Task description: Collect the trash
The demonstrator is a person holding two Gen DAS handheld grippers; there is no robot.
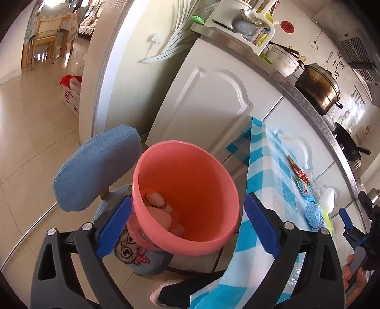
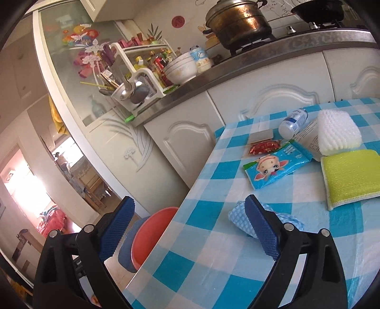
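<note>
Beside the table edge (image 1: 247,171), both grippers (image 1: 187,225) (image 2: 190,228) gape empty above the bucket (image 1: 185,197).

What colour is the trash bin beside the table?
Pink bin, seen best in the left wrist view.

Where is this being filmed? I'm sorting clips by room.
A home kitchen, most likely: a metal pot on a gas stove, a rack of seasoning bottles on the counter, white cabinet doors beneath.
</note>
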